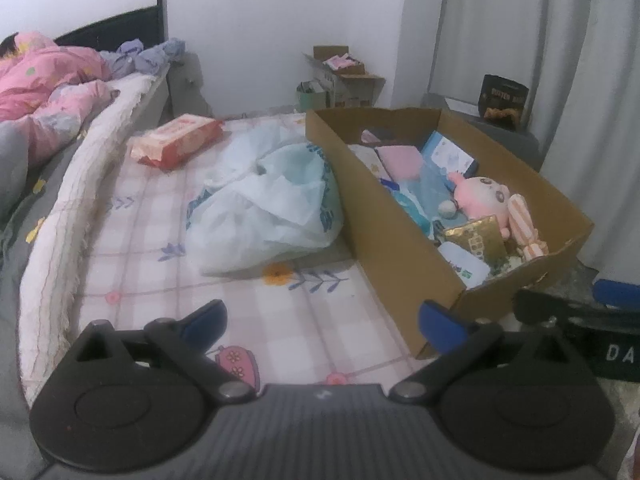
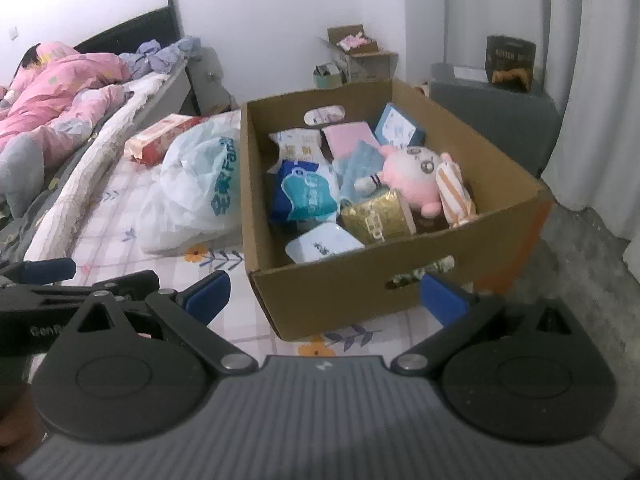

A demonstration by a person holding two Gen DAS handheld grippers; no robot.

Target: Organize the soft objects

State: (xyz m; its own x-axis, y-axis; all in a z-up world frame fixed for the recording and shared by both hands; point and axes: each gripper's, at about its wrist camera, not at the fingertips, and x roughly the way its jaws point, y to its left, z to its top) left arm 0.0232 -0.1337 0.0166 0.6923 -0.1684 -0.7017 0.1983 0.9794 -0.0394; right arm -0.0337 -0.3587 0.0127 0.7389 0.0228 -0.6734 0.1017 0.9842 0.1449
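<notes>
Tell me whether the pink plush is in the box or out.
In. The pink plush lies inside the box, among packets, below its rim.

"BUTTER" on dark bag (image 2: 511, 58) (blurred)

Open checked sheet (image 1: 304, 320) lies free ahead of the left tongs (image 1: 322, 322), bounded right by the cardboard box (image 1: 384, 216) wall and ahead by the plastic bag (image 1: 264, 208). Right tongs (image 2: 324, 296) face the box's near wall; its top stands open, its interior crowded by the pink plush (image 2: 412, 176) and packets.
</notes>
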